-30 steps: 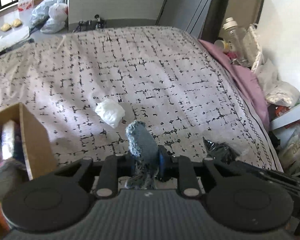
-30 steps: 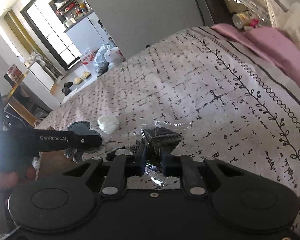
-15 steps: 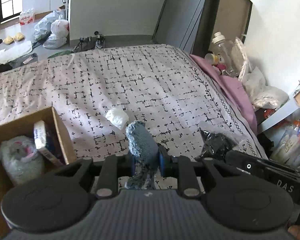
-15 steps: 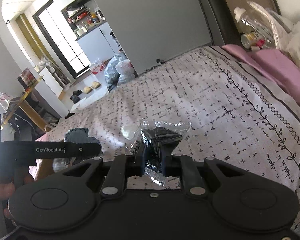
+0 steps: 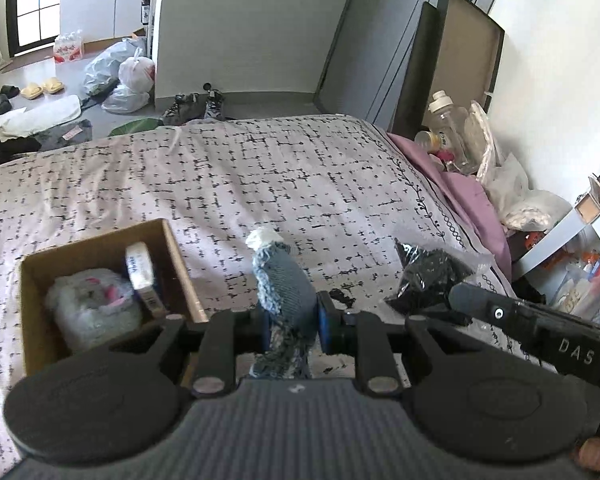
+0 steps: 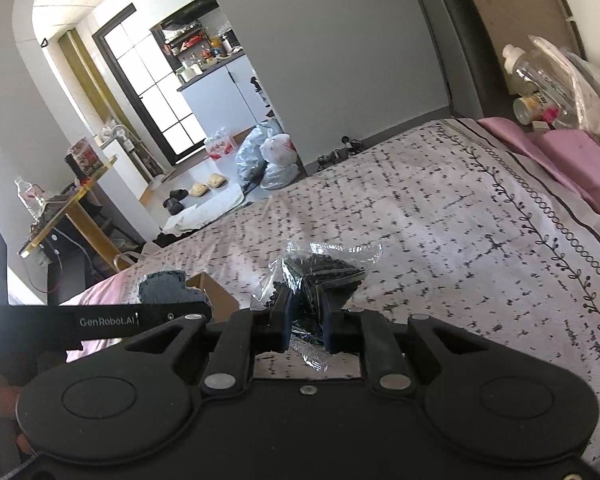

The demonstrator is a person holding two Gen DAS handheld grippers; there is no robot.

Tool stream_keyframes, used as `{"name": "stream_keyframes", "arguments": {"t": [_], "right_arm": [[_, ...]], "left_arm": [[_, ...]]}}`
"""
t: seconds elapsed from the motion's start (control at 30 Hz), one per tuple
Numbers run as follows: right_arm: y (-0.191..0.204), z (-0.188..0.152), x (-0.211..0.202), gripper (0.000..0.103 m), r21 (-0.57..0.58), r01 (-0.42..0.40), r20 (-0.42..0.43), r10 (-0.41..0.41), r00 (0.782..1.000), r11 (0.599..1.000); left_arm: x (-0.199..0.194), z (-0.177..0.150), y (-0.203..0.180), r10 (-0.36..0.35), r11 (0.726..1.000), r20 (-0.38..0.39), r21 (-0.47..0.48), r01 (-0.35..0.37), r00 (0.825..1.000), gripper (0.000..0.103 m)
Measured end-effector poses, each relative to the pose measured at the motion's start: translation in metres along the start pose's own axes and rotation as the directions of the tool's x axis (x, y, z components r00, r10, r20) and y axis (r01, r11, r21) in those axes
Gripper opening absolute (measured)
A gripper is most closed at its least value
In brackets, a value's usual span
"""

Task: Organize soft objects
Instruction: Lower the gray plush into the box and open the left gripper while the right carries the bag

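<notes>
a cardboard box [image 5: 100, 256] sits on the bed [image 5: 260, 168] toward its left edge, with a fluffy bundle [image 5: 92, 308] and a small carton [image 5: 142, 276] inside. a crumpled wad [image 5: 265, 237] lies on the bed right of the box. pillows [image 5: 460, 188] line the bed's right edge.

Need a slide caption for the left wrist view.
Left hand-held gripper clamps a frayed blue-grey cloth roll above the patterned bedspread, beside an open cardboard box.

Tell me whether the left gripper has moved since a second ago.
Yes. The left gripper has risen and pulled back: the cardboard box now shows whole.
</notes>
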State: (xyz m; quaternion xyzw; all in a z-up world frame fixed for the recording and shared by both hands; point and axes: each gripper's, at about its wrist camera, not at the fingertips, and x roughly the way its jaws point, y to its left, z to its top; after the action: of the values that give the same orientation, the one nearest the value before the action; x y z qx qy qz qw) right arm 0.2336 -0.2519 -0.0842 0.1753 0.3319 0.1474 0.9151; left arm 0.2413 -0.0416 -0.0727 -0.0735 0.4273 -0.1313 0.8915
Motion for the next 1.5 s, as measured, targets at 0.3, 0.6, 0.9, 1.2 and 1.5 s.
{"name": "stream_keyframes", "arguments": {"t": [0.3,0.6,0.9,1.2,1.5], "right_arm": [[0.031,-0.003,0.002,0.015,-0.044,-0.031,0.000,0.031,1.000,0.999],[0.062,-0.008,0.010,0.015,-0.076,-0.073,-0.020,0.071,0.997,0.994],[0.090,-0.015,0.021,0.011,-0.117,-0.100,-0.056,0.094,0.994,0.988],[0.111,-0.021,0.031,0.004,-0.185,-0.127,-0.079,0.114,0.990,0.975],[0.085,-0.030,0.045,0.026,-0.103,-0.033,-0.142,0.019,0.990,0.994]], "left_arm": [[-0.020,-0.008,0.027,0.025,0.999,0.011,-0.022,-0.025,1.000,0.021],[-0.032,-0.016,0.060,0.059,0.997,0.021,-0.058,-0.057,0.998,0.021],[-0.026,-0.031,0.095,0.090,0.990,-0.002,-0.111,-0.089,0.996,0.021],[-0.016,-0.049,0.113,0.073,0.986,-0.043,-0.145,-0.078,0.996,0.021],[-0.014,-0.055,0.114,0.084,0.985,-0.063,-0.146,-0.092,0.994,0.036]]}}
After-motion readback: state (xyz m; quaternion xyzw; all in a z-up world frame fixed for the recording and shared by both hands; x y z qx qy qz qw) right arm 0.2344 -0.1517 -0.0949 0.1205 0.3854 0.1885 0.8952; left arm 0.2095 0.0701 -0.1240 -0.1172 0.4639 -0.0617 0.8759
